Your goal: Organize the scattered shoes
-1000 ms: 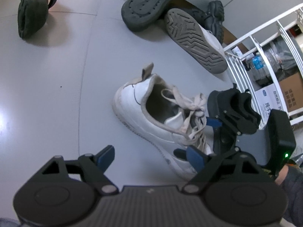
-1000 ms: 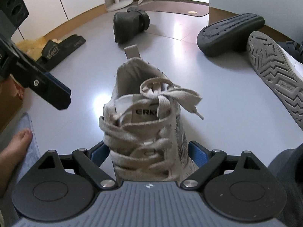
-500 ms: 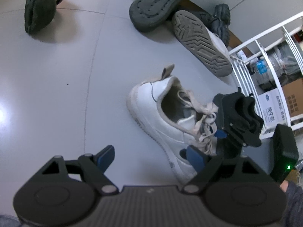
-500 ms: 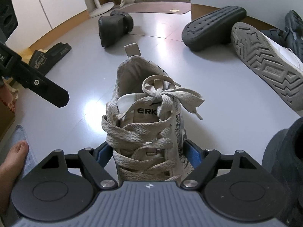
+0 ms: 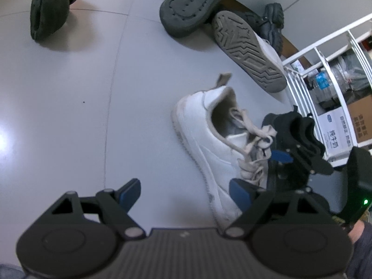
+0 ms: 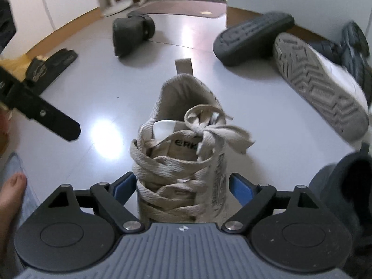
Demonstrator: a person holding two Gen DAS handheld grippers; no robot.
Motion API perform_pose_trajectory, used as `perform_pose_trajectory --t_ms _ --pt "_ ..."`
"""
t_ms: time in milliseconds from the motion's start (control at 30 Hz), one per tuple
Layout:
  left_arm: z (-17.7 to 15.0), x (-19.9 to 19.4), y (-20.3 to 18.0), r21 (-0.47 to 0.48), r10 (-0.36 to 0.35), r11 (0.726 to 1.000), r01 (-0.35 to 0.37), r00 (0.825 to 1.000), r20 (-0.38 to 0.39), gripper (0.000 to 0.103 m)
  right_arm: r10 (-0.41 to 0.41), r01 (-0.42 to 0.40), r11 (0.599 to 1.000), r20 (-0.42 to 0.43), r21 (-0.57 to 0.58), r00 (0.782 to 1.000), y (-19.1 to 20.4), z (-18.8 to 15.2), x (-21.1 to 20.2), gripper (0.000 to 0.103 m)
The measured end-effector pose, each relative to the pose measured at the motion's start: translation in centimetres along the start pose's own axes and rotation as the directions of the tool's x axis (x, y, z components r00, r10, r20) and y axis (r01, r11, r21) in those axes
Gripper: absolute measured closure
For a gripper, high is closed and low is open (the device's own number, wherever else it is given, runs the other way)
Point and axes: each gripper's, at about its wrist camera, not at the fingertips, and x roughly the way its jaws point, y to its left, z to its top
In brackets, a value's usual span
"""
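A white laced sneaker (image 5: 209, 144) stands upright on the grey floor, heel pointing away from me. My right gripper (image 6: 183, 188) straddles its laced front (image 6: 181, 162). The jaws are opening: the left pad lies close against the laces and a gap shows beside the right pad. My left gripper (image 5: 186, 190) hangs open over bare floor just left of that sneaker, with nothing between its fingers. A second white sneaker (image 5: 248, 51) lies on its side by the wall, sole showing.
A dark slipper (image 5: 193, 7) lies sole-up against the wall beside a black shoe (image 5: 272, 23). A dark green clog (image 5: 48, 7) sits far left and a black sandal (image 6: 51, 65) near the left wall. A white rack (image 5: 325, 53) stands to the right. A bare foot (image 6: 11, 193) is close.
The sneaker and the right gripper have shifted right in the left wrist view. The right jaws narrowed on the shoe's front, then widened again. The left gripper stayed put.
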Motion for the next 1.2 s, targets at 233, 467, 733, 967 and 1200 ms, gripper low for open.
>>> perform_pose_trajectory --t_ms 233,467,733,967,1200 --pt "-0.2 0.1 0.2 -0.005 0.004 1.0 -0.004 1.0 -0.008 0.018 0.076 -0.074 0.996 -0.032 0.042 0.997 -1.4 -0.8 1.7 0.01" --pt "-0.1 0.3 0.2 -0.006 0.006 1.0 -0.006 1.0 -0.015 0.018 -0.004 0.006 0.995 -0.012 0.096 1.0 -0.4 -1.6 2.1 0.011" --pt "-0.2 0.0 0.0 0.005 -0.011 1.0 0.011 1.0 0.008 0.019 -0.105 0.109 0.974 -0.034 0.201 0.994 -0.5 -1.9 1.9 0.011" --pt "0.4 -0.8 0.5 0.012 -0.024 1.0 0.024 0.999 0.026 0.024 -0.167 0.18 0.937 -0.068 0.299 0.984 -1.7 -2.4 1.4 0.011" --pt "0.6 -0.8 0.3 0.02 -0.014 1.0 0.014 1.0 0.02 0.025 -0.201 0.218 0.927 -0.086 0.305 0.976 -2.9 -2.9 1.1 0.011"
